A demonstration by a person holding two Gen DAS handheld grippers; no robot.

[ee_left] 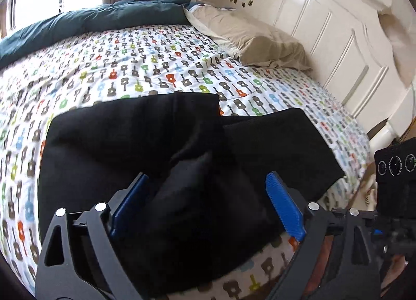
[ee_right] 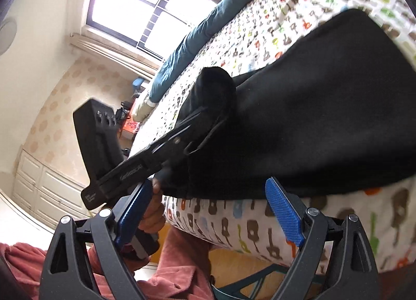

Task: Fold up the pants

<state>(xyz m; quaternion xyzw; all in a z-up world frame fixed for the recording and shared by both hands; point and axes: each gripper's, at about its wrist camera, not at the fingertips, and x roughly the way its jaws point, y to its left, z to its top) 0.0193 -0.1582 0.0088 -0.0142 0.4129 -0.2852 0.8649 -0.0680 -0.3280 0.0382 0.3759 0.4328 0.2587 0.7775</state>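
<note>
Black pants (ee_left: 130, 139) lie folded over on the guitar-print bed sheet (ee_left: 130, 66), with a raised ridge of cloth at the near edge. My left gripper (ee_left: 206, 178) stands open over that ridge, its blue pads (ee_left: 286, 209) wide apart and not pressing the cloth. From the right wrist view the pants (ee_right: 312, 118) cover the bed's near side and the left gripper (ee_right: 212, 118) points into a bulge of cloth. My right gripper (ee_right: 209, 183) is open at the bed's edge, just short of the pants' hem, with nothing gripped.
A beige pillow (ee_left: 249, 37) and a teal duvet (ee_left: 91, 19) lie at the far side of the bed, against a white headboard (ee_left: 338, 40). A hand (ee_right: 153, 217) in a red sleeve (ee_right: 176, 268) holds the left gripper. A window (ee_right: 135, 9) and white cupboards (ee_right: 46, 191) stand beyond.
</note>
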